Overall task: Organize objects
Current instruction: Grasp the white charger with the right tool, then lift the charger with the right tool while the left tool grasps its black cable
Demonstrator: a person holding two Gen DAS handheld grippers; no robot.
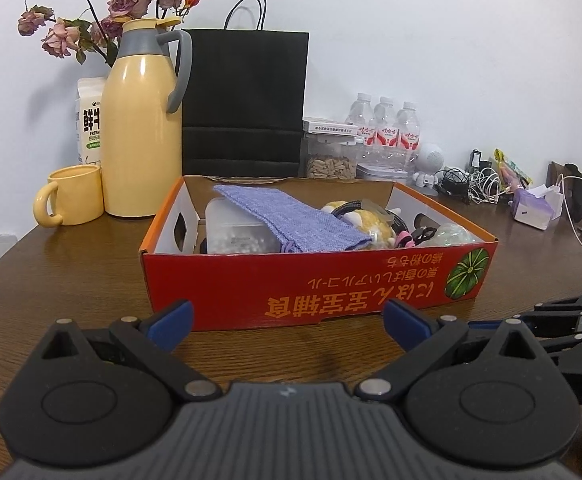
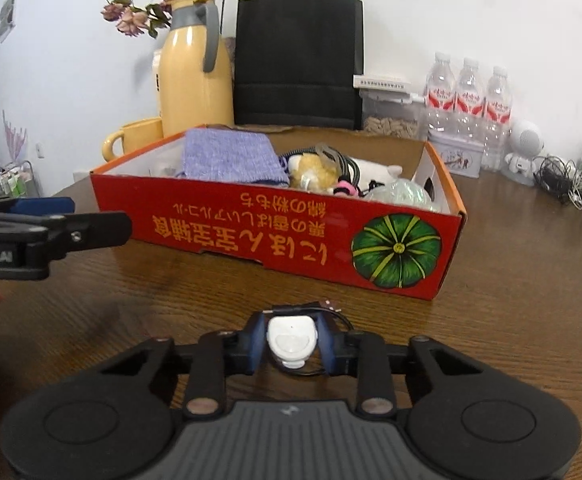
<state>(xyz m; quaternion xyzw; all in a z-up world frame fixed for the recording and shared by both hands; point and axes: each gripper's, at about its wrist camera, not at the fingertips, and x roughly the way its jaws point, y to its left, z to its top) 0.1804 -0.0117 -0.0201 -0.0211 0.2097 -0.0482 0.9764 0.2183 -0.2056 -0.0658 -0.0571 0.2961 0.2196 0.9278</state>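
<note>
A small white device (image 2: 291, 340) with a thin black cable lies on the wooden counter (image 2: 511, 280) before the red cardboard box (image 2: 251, 224), pinched between the right tool's (image 2: 291, 342) blue pads. The left tool (image 1: 287, 324) hangs open, empty, facing the box.
</note>
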